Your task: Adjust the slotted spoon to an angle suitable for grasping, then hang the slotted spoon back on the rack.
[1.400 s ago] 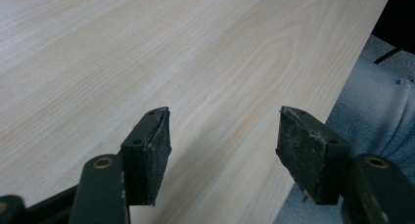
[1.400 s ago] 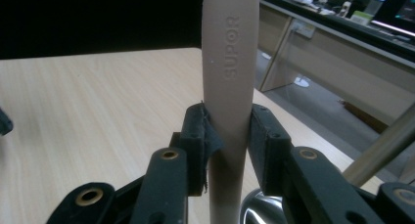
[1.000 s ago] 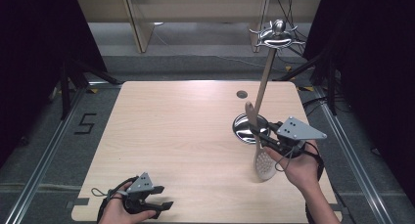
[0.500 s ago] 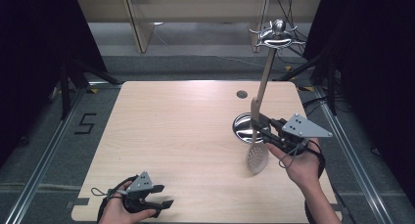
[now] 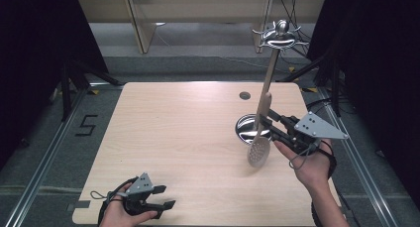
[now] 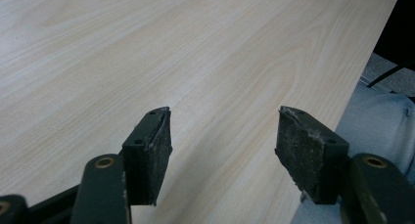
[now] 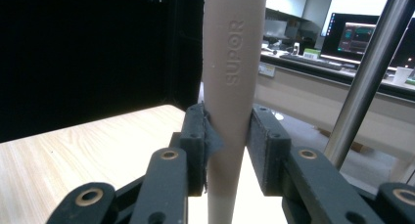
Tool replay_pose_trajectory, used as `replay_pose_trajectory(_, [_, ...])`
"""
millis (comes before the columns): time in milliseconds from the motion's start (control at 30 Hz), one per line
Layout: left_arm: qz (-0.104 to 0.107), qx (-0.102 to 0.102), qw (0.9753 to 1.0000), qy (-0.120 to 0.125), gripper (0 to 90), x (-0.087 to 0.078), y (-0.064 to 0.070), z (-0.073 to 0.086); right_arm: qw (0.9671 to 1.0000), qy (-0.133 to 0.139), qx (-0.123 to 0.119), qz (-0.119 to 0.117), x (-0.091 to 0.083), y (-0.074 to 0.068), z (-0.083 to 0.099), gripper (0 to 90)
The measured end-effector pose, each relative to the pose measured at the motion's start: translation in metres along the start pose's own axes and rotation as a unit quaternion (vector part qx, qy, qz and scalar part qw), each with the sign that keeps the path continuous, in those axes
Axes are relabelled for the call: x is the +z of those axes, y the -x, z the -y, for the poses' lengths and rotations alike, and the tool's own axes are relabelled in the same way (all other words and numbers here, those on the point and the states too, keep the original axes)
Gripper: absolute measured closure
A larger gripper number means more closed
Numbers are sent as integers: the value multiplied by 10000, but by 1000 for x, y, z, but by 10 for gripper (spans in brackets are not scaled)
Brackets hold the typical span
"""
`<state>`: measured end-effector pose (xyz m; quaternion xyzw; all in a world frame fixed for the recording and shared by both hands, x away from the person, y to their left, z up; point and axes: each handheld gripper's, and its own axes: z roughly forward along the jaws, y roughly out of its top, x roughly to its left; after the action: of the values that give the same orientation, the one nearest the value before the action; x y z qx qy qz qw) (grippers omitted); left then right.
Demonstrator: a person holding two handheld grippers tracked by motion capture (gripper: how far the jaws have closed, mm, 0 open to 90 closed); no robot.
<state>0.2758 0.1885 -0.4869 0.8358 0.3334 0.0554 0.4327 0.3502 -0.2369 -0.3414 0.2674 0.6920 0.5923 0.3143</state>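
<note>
Two hand-held grippers are at work over one pale wooden desk [image 5: 188, 138]. Nearest, at the desk's front edge, the left hand-held gripper [image 5: 161, 197] rests low in the person's left hand [image 5: 121, 214], released, its two jaws standing well apart with bare wood grain between them in the left gripper view [image 6: 220, 150]. Farther in, on the right side, the right hand-held gripper [image 5: 265, 123] is held in the person's right hand [image 5: 309, 165] and is clenched on one beige slotted spoon [image 5: 260, 133]. In the right gripper view the two pads press the handle [image 7: 232, 87] from both sides, and the raised word SUPOR runs along it. The spoon stands nearly upright, its perforated bowl [image 5: 258, 151] hanging lowest above the desk, its handle pointing up. Just behind it stands one metal utensil stand [image 5: 270, 73]: a round shiny base [image 5: 245, 130] on the desk, a single slanting pole and one hooked crown [image 5: 280, 33] on top. Farther back lies one small dark round hole [image 5: 244, 95] in the desk.
</note>
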Motion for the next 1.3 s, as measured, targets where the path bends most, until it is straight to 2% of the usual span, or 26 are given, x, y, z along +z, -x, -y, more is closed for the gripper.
replay_pose_trajectory(33, [-46, 96, 9999, -73, 373, -1, -2, 0, 9999, 88, -93, 34, 1, 2, -1, 709])
replay_pose_trajectory(67, [-27, 20, 10000, 32, 373, -2, 0, 0, 10000, 36, 7, 1, -1, 0, -2, 709])
replay_pose_trajectory(133, [-11, 107, 9998, 148, 373, -2, -1, -1, 9999, 99, -36, 54, -1, 0, -3, 709])
replay_pose_trajectory(200, [-74, 209, 9997, 50, 373, -3, -3, -1, 10000, 80, 27, 28, -2, 0, -3, 709])
replay_pose_trajectory(267, [-59, 178, 9998, 68, 373, -3, -3, -1, 9999, 119, -5, 17, -1, 1, -4, 709])
replay_pose_trajectory(300, [-73, 29, 9999, 73, 373, -2, -1, 0, 9999, 111, 11, 19, -1, 1, -4, 709])
replay_pose_trajectory(333, [-57, 9, 9999, 93, 373, -2, -1, 0, 9999, 76, 82, -11, -1, 0, -4, 709])
replay_pose_trajectory(367, [-66, 3, 9999, 90, 373, -2, -1, 0, 10000, 93, -3, -6, 0, 2, -4, 709])
replay_pose_trajectory(400, [-95, 161, 9998, 65, 373, -4, -4, -1, 9999, 82, 63, 14, 0, 1, -4, 709])
replay_pose_trajectory(433, [-110, 163, 9998, 58, 373, -4, -4, -1, 9999, 95, 71, 29, 0, 2, -3, 709])
replay_pose_trajectory(467, [-110, 133, 9998, 98, 373, -4, -4, -1, 9999, 80, 96, 34, -1, 1, -3, 709])
replay_pose_trajectory(500, [-98, -36, 9999, 136, 374, -4, -2, -1, 9999, 91, 87, 62, -1, 2, -3, 709])
replay_pose_trajectory(567, [-94, 110, 9997, 172, 373, -4, -4, -1, 9999, 93, 79, 70, -3, 2, -3, 709])
replay_pose_trajectory(633, [-90, 55, 9997, 226, 374, -4, -3, -1, 9998, 92, 24, 186, -5, 4, -5, 709])
replay_pose_trajectory(667, [-132, 167, 9997, 108, 374, -7, -5, -1, 9997, 86, 83, 230, -7, 4, -6, 709])
replay_pose_trajectory(700, [-88, 81, 9998, 185, 374, -7, -4, -1, 9994, 102, 98, 319, -8, 4, -6, 709])
replay_pose_trajectory(800, [-81, 153, 9996, 224, 374, -7, -5, -2, 9984, 87, 152, 530, -13, 1, -9, 709])
replay_pose_trajectory(833, [-150, 205, 9995, 197, 374, -7, -6, -3, 9977, 92, 155, 647, -15, 1, -10, 709])
replay_pose_trajectory(867, [-22, 141, 9997, 184, 374, -8, -5, -4, 9972, 96, 234, 702, -17, 0, -11, 709])
replay_pose_trajectory(967, [-39, 116, 9995, 306, 375, -6, -4, -5, 9948, 160, 202, 986, -22, 2, -14, 709])
replay_pose_trajectory(1033, [-37, 119, 9995, 305, 375, -6, -4, -5, 9930, 158, 276, 1140, -24, 1, -16, 709])
replay_pose_trajectory(1067, [-39, 122, 9994, 313, 375, -6, -4, -5, 9922, 185, 235, 1212, -25, 2, -17, 709])
replay_pose_trajectory(1133, [-15, 171, 9996, 246, 376, -7, -5, -6, 9912, 193, 273, 1282, -25, 2, -18, 709])
replay_pose_trajectory(1233, [-64, 149, 9993, 340, 377, -6, -4, -6, 9900, 130, 324, 1364, -25, 1, -19, 708])
replay_pose_trajectory(1300, [-60, 119, 9991, 415, 377, -6, -3, -6, 9893, 125, 269, 1431, -25, 2, -19, 709])
